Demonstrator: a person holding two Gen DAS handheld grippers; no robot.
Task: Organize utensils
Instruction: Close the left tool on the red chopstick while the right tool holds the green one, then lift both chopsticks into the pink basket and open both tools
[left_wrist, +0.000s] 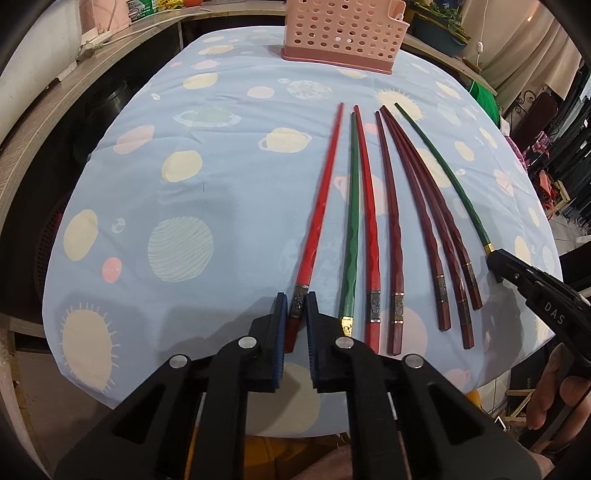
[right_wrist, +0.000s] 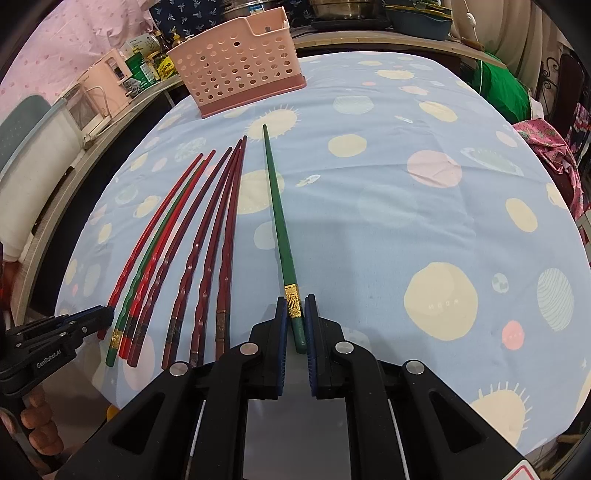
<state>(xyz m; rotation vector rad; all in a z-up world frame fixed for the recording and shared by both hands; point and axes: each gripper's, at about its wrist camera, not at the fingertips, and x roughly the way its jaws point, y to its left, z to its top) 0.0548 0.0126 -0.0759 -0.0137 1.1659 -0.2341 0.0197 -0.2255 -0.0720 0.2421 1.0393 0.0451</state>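
Several chopsticks lie side by side on the blue planet-print tablecloth (left_wrist: 221, 155): red, green and dark maroon ones. My left gripper (left_wrist: 296, 308) is shut on the butt end of the leftmost red chopstick (left_wrist: 322, 199), whose tip still rests on the cloth. My right gripper (right_wrist: 295, 314) is shut on the gold-banded end of a green chopstick (right_wrist: 277, 206) that lies apart at the right of the row. In the left wrist view the right gripper (left_wrist: 496, 258) shows at that green chopstick (left_wrist: 443, 177). The left gripper (right_wrist: 103, 317) appears at the row's left edge in the right wrist view.
A pink perforated utensil basket (left_wrist: 343, 33) (right_wrist: 236, 62) stands upright at the table's far edge. Counters with appliances, bottles and pots surround the table. A person's fingers (right_wrist: 37, 424) hold the left gripper's handle. The cloth to the right of the green chopstick bears nothing.
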